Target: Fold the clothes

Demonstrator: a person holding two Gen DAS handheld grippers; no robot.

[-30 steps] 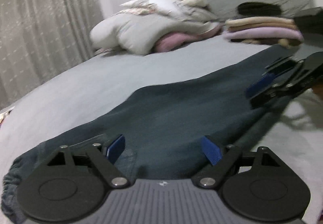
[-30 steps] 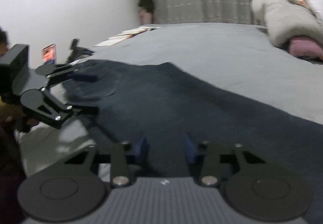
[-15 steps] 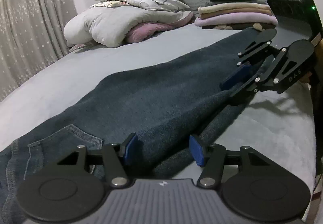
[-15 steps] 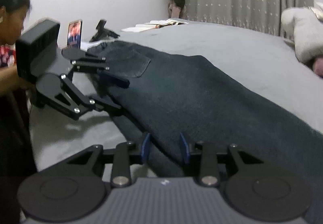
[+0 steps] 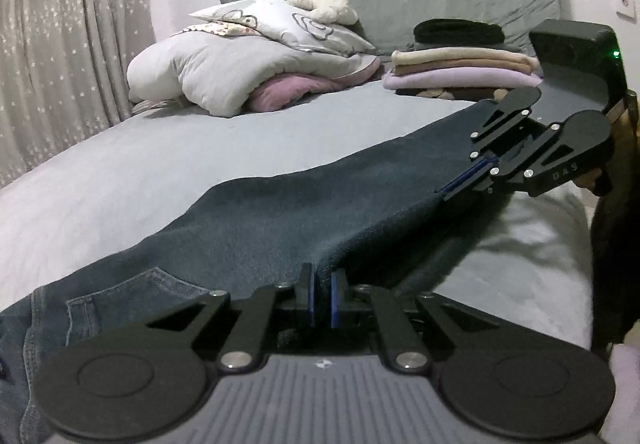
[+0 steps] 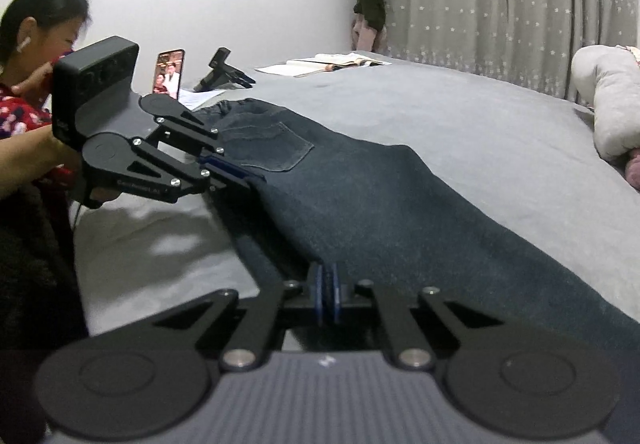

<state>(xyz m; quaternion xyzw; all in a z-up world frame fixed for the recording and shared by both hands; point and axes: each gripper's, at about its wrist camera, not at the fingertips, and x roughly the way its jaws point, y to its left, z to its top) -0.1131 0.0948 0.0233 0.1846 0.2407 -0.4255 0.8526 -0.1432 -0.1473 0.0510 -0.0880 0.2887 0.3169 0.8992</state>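
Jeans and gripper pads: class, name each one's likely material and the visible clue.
Jeans: likely dark blue denim, matte; stitched back pocket and seams show.
Pads on the left hand-held gripper: probably blue rubber or plastic, smooth; uncertain.

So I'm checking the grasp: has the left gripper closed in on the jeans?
Yes. The left gripper moved in and shut on the jeans edge.

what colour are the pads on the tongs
Blue pads, clearest in the left wrist view.
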